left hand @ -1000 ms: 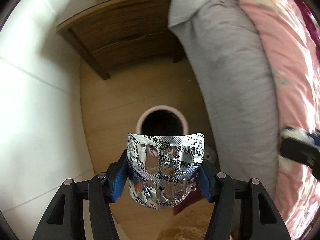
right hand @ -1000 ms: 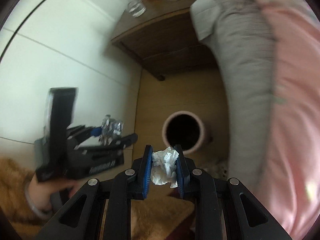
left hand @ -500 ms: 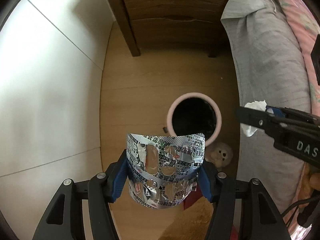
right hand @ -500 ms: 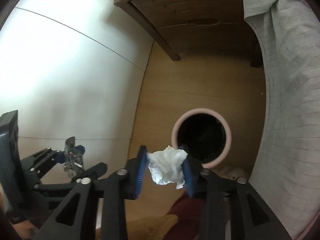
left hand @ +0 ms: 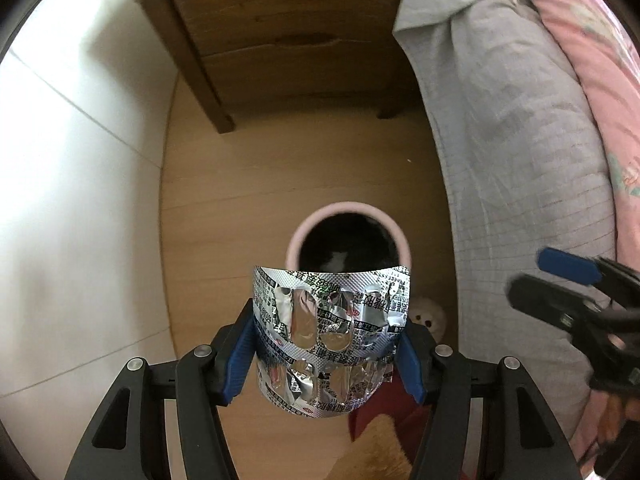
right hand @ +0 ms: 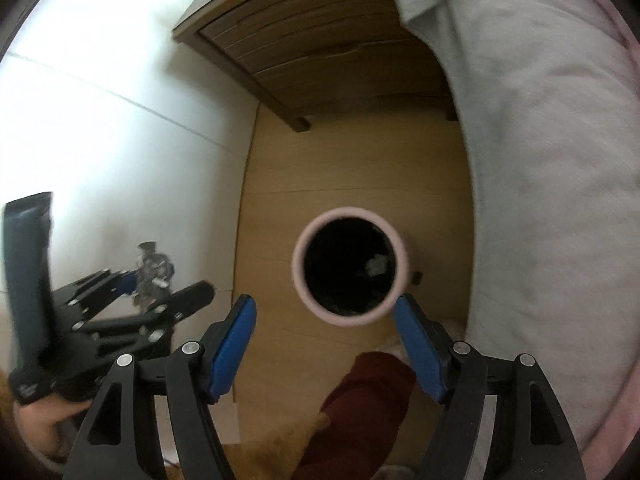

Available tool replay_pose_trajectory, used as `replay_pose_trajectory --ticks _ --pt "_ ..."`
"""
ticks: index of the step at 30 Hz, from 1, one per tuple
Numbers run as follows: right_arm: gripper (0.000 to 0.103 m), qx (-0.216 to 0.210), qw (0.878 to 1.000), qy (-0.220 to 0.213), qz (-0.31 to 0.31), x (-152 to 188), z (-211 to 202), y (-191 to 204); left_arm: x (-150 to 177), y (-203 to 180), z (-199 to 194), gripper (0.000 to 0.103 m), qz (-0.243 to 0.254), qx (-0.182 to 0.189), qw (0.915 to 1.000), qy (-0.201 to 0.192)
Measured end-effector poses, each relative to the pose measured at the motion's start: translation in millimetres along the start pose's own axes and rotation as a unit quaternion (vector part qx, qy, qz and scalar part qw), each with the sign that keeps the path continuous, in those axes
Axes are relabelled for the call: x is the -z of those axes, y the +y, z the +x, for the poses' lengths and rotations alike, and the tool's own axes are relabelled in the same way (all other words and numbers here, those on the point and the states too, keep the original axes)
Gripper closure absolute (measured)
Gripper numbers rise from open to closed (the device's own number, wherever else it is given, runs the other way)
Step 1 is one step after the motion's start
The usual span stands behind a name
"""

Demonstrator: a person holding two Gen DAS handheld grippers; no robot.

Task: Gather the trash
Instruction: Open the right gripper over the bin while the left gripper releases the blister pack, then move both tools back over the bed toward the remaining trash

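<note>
Foil blister pack point(left hand: 330, 336) sits clamped between left gripper point(left hand: 326, 350) pads.

Bedside corner with a wooden floor

Light wood floor point(left hand: 248, 184) runs between a bright white wall point(left hand: 80, 168) and a bed draped in grey sheet point(left hand: 512, 152) under a pink floral quilt point(left hand: 600, 60); a dark wooden nightstand point(left hand: 288, 40) stands at the far end
</note>
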State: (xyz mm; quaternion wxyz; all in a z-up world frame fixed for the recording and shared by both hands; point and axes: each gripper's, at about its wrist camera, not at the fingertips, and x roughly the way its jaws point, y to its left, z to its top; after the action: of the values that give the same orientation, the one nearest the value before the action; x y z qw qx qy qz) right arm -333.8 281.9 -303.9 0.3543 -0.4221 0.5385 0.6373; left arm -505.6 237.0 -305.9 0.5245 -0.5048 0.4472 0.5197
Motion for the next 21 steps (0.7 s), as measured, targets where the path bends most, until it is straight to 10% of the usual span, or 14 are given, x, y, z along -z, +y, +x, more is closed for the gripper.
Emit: replay_pose_trajectory --ticks 12,21 --pt "0.032 -0.009 0.998 -0.047 0.043 20.9 -48.5 -30.5 -26.5 -30.0 38.4 0.013 0.025 -0.043 0.9982 0.035" --pt "0.028 -0.008 0.996 -0.067 0.063 31.1 -74.9 -36.0 -20.3 -38.4 5.8 0.012 0.039 -0.057 0.9976 0.009"
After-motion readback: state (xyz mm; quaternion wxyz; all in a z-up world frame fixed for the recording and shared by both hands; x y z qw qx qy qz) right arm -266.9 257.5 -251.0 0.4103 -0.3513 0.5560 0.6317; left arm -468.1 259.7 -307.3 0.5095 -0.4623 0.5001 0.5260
